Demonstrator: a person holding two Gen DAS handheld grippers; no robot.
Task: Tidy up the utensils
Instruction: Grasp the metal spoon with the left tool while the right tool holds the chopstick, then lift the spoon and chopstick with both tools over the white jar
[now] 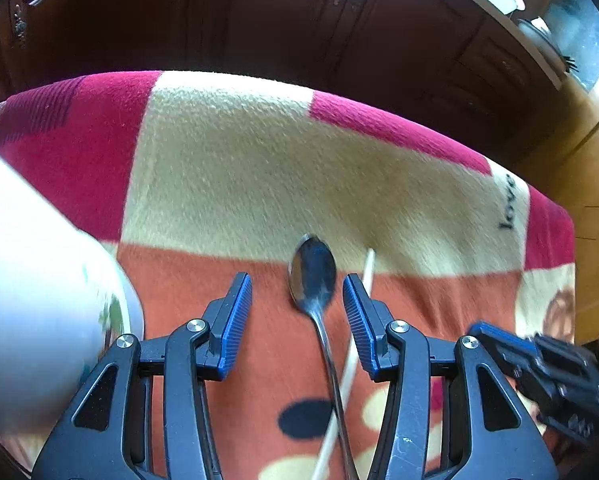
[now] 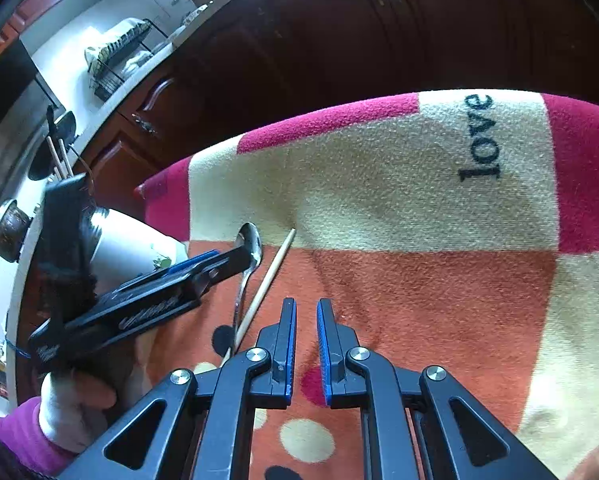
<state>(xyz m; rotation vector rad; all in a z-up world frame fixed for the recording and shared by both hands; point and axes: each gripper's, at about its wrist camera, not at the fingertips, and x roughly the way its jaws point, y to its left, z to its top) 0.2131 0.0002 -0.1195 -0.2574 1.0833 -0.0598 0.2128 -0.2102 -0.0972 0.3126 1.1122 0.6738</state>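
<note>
A metal spoon lies on the patterned blanket, bowl pointing away. A pale chopstick lies just right of it, crossing its handle nearer me. My left gripper is open and hovers over the spoon, whose bowl sits between the fingers. In the right wrist view the spoon and chopstick lie to the left, with the left gripper over them. My right gripper is empty above the orange patch, its fingers a narrow gap apart.
A white cup with a green print stands at the left, also in the right wrist view. Dark wooden cabinets lie beyond the blanket's far edge. A dish rack stands on a counter at back left.
</note>
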